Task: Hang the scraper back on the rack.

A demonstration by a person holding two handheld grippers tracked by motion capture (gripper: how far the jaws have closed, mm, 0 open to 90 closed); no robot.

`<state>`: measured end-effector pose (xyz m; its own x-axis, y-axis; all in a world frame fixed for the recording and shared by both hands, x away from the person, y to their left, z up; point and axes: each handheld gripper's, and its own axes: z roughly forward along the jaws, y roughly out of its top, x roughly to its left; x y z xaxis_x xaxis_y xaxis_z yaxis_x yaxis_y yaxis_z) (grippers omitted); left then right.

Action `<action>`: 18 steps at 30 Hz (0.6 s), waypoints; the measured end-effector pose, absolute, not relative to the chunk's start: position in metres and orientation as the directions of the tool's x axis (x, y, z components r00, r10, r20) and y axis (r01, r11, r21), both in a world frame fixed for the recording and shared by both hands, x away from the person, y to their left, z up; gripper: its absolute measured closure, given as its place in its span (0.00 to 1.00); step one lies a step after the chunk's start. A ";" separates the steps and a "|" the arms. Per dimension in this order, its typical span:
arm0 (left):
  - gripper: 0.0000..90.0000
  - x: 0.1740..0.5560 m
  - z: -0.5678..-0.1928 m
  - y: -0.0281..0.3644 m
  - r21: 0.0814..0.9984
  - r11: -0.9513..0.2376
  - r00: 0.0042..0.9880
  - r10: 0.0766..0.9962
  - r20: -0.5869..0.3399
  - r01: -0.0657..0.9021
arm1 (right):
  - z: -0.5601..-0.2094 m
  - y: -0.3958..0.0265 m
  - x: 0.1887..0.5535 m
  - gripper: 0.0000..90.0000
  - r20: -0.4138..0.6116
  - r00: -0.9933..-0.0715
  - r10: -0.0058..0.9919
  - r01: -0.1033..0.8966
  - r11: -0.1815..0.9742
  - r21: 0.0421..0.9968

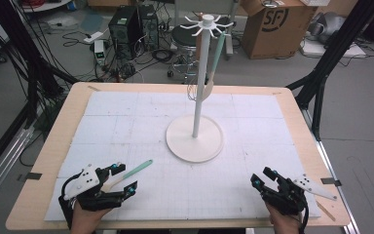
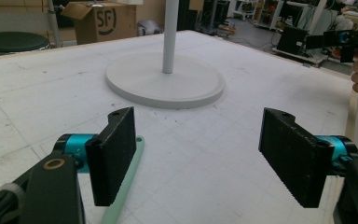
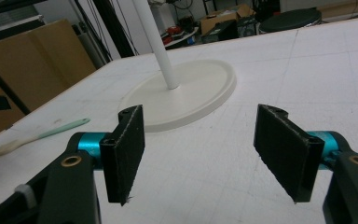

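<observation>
We see a mint-green plastic spatula with a cream blade (image 1: 126, 174) lying flat on the white gridded mat of the desk (image 1: 126, 122), at the near left. Our left gripper (image 1: 125, 178) rests over its blade end, jaws wide apart; in the left gripper view the green handle (image 2: 126, 182) runs just under one jaw, and no pad presses on it. Our right gripper (image 1: 264, 177) sits at the near right, jaws apart with nothing between them. A white round-based stand with a hooked top (image 1: 195, 139) rises mid-desk, a second green spatula (image 1: 215, 63) hanging from it
</observation>
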<state>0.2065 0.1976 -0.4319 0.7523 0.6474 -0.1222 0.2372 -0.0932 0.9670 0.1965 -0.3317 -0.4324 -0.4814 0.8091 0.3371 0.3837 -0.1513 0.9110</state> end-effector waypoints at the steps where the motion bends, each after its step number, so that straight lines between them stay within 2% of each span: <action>1: 0.31 0.206 -0.432 0.197 0.967 -0.090 0.753 0.646 -0.126 0.238 | -0.432 -0.332 0.196 0.37 0.337 -0.480 0.810 0.383 -0.151 0.911; 10: 0.31 0.206 -0.432 0.197 0.968 -0.090 0.753 0.646 -0.122 0.234 | -0.431 -0.330 0.197 0.37 0.331 -0.482 0.811 0.368 -0.155 0.917; 13: 0.31 0.206 -0.432 0.196 0.968 -0.088 0.753 0.646 -0.124 0.234 | -0.425 -0.326 0.202 0.42 0.329 -0.492 0.806 0.351 -0.162 0.922; 18: 0.31 0.206 -0.432 0.195 0.968 -0.093 0.755 0.644 -0.120 0.232 | -0.412 -0.310 0.210 0.41 0.322 -0.526 0.787 0.329 -0.162 0.931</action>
